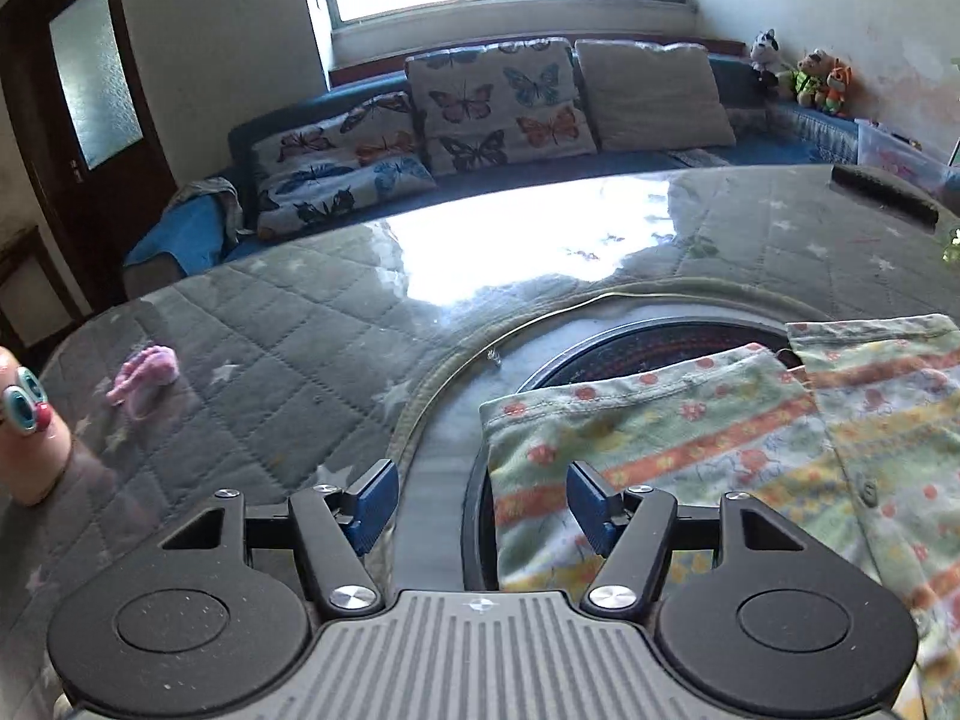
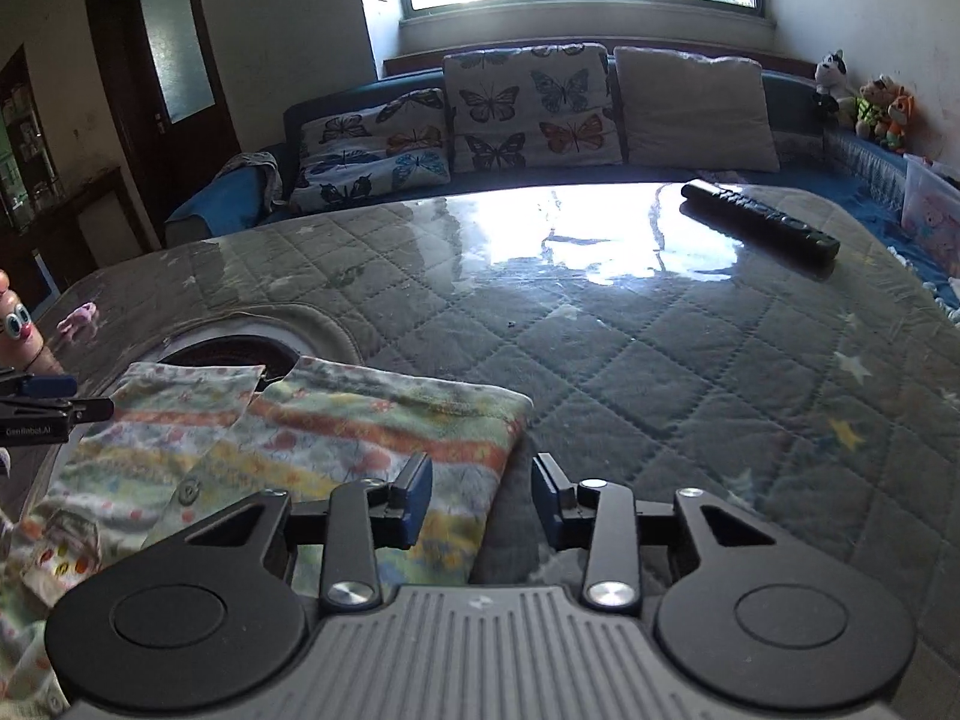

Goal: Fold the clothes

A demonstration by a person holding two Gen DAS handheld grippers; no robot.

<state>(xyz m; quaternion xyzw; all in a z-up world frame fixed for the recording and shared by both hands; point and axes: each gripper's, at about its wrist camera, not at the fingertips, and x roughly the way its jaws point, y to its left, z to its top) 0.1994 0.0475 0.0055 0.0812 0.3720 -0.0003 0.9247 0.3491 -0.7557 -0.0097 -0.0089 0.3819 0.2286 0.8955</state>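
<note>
A small floral garment (image 1: 720, 438) with orange, yellow and green stripes lies flat on the quilted table, partly over a round dark inset. It also shows in the right wrist view (image 2: 360, 444), with a button on its front. My left gripper (image 1: 483, 504) is open and empty, its jaws straddling the garment's left edge. My right gripper (image 2: 483, 498) is open and empty, its jaws straddling the garment's right edge. The left gripper's fingertips (image 2: 54, 387) show at the left of the right wrist view.
A black remote (image 2: 759, 228) lies at the table's far right. A pink scrap (image 1: 144, 378) and a toy with googly eyes (image 1: 24, 408) sit at the left. The round dark inset (image 1: 660, 348) lies under the garment. A sofa with butterfly cushions (image 1: 498, 102) stands behind.
</note>
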